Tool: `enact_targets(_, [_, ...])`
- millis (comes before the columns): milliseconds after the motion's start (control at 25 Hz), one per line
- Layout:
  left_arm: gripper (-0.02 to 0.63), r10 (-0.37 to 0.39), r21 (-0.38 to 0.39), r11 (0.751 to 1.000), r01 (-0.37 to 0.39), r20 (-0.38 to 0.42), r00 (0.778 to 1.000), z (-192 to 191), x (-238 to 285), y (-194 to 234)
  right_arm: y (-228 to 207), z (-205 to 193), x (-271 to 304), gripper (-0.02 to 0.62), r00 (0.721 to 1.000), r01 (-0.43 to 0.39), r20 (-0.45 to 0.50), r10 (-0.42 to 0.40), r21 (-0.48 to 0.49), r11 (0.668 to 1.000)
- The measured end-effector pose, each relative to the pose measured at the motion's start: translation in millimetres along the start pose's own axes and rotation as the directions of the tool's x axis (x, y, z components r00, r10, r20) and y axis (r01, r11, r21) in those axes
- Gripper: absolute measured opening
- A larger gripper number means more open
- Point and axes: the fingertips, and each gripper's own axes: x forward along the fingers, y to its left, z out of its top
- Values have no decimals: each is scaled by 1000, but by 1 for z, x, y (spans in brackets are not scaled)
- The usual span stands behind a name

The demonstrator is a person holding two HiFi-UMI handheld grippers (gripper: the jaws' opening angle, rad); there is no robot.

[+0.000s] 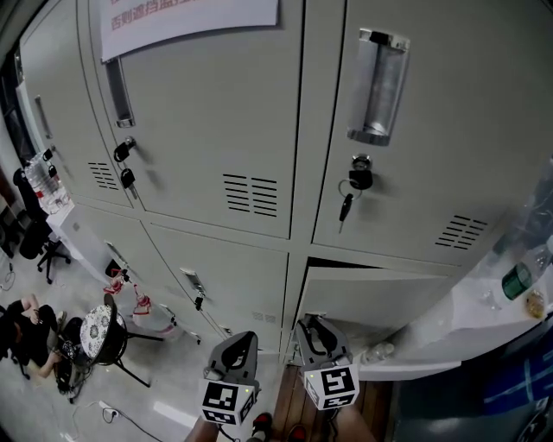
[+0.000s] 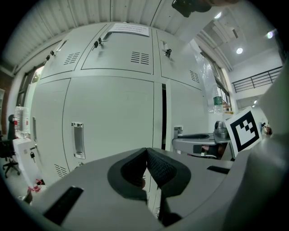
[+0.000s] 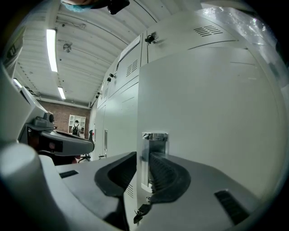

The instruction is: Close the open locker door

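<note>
Quick count from us: two grippers, one locker door ajar, one paper notice (image 1: 186,22) on an upper door, cut off by the frame's top edge.

The open locker door (image 1: 380,298) is in the bottom row on the right and stands just slightly out from the frame. It's upright with its long axis vertical, and its free edge faces left. A dark slit (image 2: 163,117) shows the gap.

The right gripper (image 1: 313,328) straddles that free edge by the recessed handle (image 3: 155,158). As far as we can see, the pads are clamped on it.

The left gripper (image 1: 240,344) is pinched closed on nothing, hanging just left of it.

The door's lower part is hidden behind the right gripper.
</note>
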Motion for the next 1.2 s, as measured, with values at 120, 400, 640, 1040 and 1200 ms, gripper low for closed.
enact_targets(120, [21, 0, -3, 1000, 0, -3, 1000, -1, 3, 2, -5, 0, 4, 101, 1000, 10, 0, -10, -1, 1000])
enact_targets(400, [21, -1, -10, 1000, 1, -8, 1000, -4, 10, 7, -14, -3, 11, 101, 1000, 23, -6, -23, -2, 1000])
enact_targets(640, [21, 2, -11, 1000, -2, -11, 1000, -4, 11, 9, -18, -3, 15, 101, 1000, 30, -8, -30, 0, 1000])
enact_targets(1040, [21, 14, -10, 1000, -14, -7, 1000, -2, 14, 12, -20, -4, 22, 98, 1000, 26, -10, -26, 2, 1000])
enact_targets(1200, [21, 20, -10, 1000, -20, -6, 1000, -2, 15, 14, -18, -5, 17, 98, 1000, 19, -13, -19, 1, 1000])
